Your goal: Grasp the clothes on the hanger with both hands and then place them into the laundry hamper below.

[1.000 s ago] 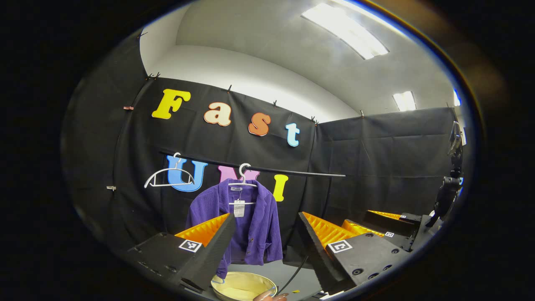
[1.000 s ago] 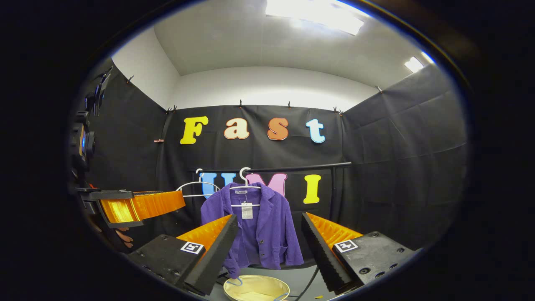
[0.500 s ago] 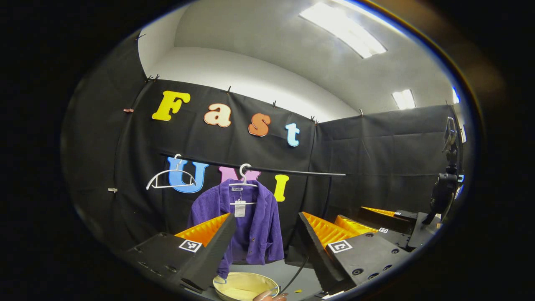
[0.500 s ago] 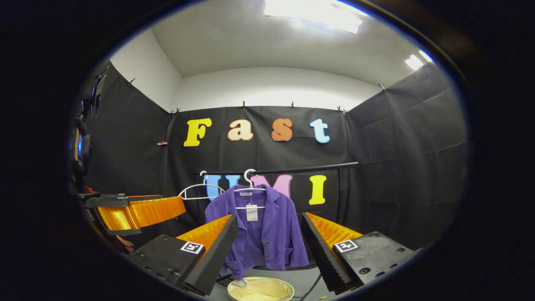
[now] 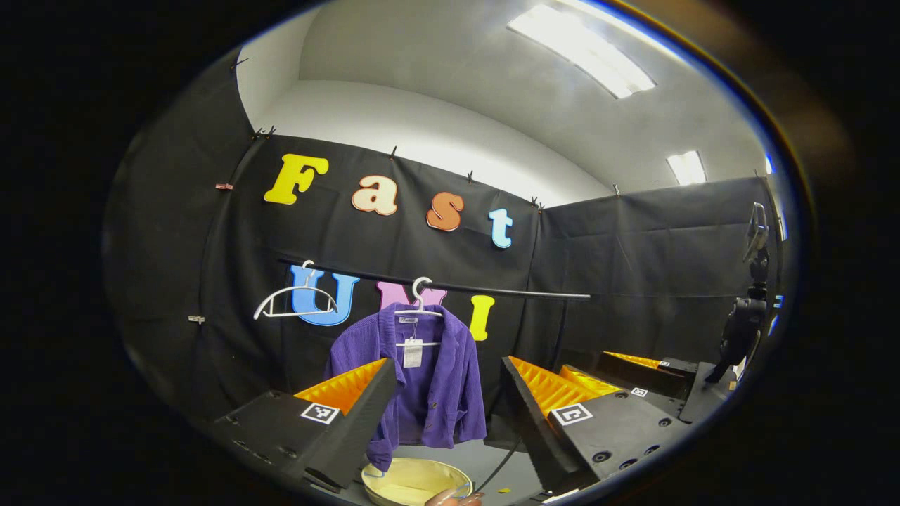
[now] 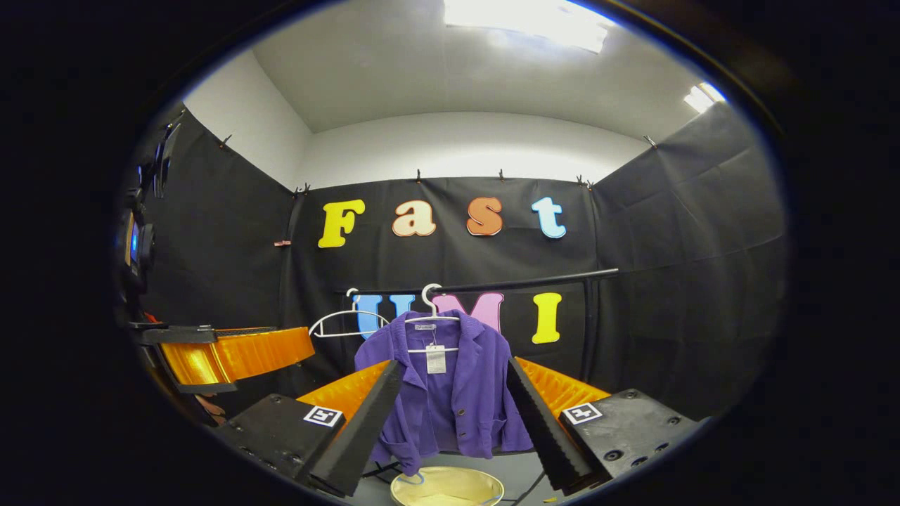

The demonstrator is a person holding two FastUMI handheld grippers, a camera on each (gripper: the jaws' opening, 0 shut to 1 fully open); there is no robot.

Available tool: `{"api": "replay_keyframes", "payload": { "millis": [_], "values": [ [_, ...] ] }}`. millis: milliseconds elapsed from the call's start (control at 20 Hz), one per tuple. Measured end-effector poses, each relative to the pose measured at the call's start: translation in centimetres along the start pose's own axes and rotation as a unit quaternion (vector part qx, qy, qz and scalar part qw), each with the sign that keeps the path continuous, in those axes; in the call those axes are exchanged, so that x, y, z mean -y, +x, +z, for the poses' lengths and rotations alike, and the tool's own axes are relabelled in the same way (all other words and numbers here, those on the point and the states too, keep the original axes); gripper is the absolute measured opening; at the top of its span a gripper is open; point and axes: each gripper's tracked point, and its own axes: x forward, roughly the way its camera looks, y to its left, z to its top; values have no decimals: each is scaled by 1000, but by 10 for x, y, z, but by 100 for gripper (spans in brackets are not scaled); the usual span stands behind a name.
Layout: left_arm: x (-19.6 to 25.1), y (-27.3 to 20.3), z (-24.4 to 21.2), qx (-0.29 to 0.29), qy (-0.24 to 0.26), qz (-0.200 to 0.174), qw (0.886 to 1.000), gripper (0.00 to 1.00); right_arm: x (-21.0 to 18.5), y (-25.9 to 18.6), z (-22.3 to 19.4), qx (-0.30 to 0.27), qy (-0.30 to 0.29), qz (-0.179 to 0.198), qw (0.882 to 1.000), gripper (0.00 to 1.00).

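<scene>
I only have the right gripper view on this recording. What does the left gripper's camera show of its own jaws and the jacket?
Observer: The left gripper is open; the purple jacket hangs beyond its jaws, untouched.
Operator: Anything off to the right there?
Observer: The right gripper, seen side-on, also short of the jacket.
Operator: And behind it?
Observer: A black device on a stand by the side wall.

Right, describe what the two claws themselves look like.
The left claw and right claw each have two wedge-shaped fingers with ribbed inner faces, on blocky black bodies with screws. A square black-and-white marker sits on each finger base.
</scene>
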Motion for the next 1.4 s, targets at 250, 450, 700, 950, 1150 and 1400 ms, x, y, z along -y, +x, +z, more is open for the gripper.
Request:
{"api": "replay_keyframes", "payload": {
  "millis": [250, 450, 700, 950, 1150, 1400],
  "values": [
    [-6, -13, 5, 5, 4, 15, 1000, 93, -14, 6, 4, 6, 2, 22, 1000, 97],
    [-11, -20, 6, 6, 4, 26, 1000, 93, -20, 6, 2, 3, 3, 30, 1000, 97],
    [-14, -24, 6, 8, 2, 30, 1000, 93, -22, 6, 3, 3, 5, 30, 1000, 97],
    [-15, -24, 4, 5, 6, 24, 1000, 93, -22, 8, -2, -2, 5, 22, 1000, 97],
    [-21, -21, -4, -7, 9, 9, 1000, 93, -21, 6, -5, 0, 5, 0, 1000, 98],
    [-35, -22, -9, -15, 26, -8, 999, 93, -27, 8, -22, -15, 0, -24, 1000, 98]
  ]
}}
